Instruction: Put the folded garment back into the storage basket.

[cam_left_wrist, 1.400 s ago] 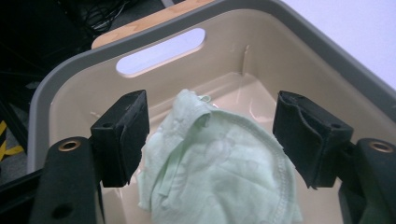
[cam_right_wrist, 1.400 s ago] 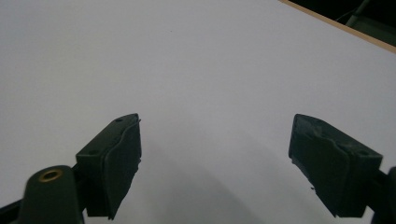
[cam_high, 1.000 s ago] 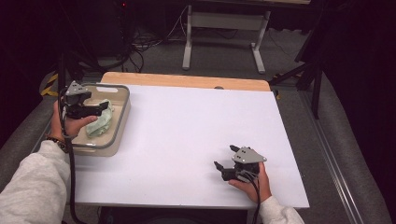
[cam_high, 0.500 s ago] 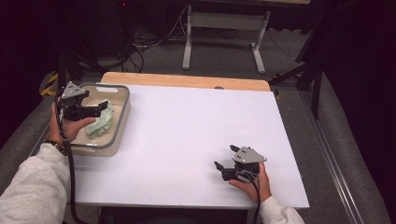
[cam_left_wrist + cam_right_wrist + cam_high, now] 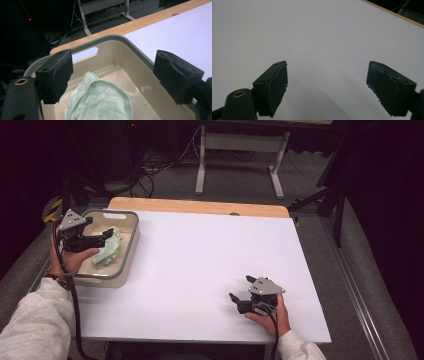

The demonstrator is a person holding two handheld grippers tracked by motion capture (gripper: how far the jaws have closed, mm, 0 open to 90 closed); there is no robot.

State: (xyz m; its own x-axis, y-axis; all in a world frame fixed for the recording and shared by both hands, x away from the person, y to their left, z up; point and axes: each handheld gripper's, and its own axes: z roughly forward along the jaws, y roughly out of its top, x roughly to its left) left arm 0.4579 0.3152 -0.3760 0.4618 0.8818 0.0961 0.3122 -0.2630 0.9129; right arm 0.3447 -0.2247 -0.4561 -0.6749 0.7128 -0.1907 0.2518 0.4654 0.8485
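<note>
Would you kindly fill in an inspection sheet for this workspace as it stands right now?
Surface: white tabletop with a wooden strip along the far edge, bare apart from the bin.
Job's things: beige plastic bin at the table's left edge; a crumpled pale green cloth lies inside it.
Clutter: nothing seen.
Grippers: left gripper hangs over the bin, jaws open, cloth below them and untouched; right gripper rests low at the near right of the table, jaws open, nothing between them.
Cables: a black cable trails from the left gripper along the sleeve.
Surroundings: dark room, grey floor, a white table frame and loose floor wires beyond.
</note>
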